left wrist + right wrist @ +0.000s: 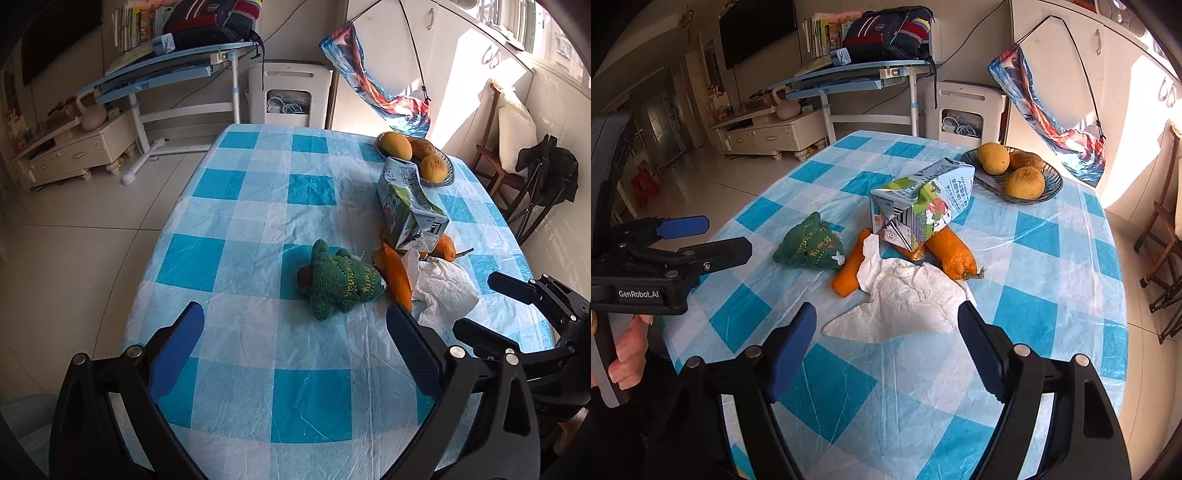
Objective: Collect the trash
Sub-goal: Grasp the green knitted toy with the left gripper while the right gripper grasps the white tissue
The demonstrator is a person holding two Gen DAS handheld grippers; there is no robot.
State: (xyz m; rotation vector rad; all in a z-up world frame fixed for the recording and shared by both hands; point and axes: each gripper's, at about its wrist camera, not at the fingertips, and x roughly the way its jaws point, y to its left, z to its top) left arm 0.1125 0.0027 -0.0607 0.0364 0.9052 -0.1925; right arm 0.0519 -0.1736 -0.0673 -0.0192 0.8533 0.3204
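Trash sits bunched at the middle-right of the checked blue-and-white tablecloth (pixel 1052 236): a crushed milk carton (pixel 919 206), a crumpled white tissue (pixel 905 302) and strips of orange peel (pixel 951 251). The carton lies tilted on top of the peel, and the tissue overlaps the near end of one strip. There is print on the carton's pale panel, but it is too small and warped to read; only green leaves and a dark folded end come through. Just left of the pile lies a green knitted toy (pixel 809 245) with yellow stitched lettering that I cannot make out. Behind the pile, near the far edge, a dark basket (pixel 1049 192) holds three yellow-brown fruits.

The one clear label: "GenRobot.AI" in white on the body of the left gripper (pixel 716 236), seen from the right wrist camera. A bare hand (pixel 626 347) grips its handle at the left border, fingers curled round it. Its jaws stand apart and nothing is between them; it points in over the left side of the table toward the toy.

The right gripper (pixel 886 325) hovers low over the near edge of the tissue, blue-padded fingers (pixel 794 343) spread wide either side of it, holding nothing. Whether the tips touch the cloth is hard to say.

The peel under the carton is mostly hidden, and the table's near edge is cut off by the gripper bodies.
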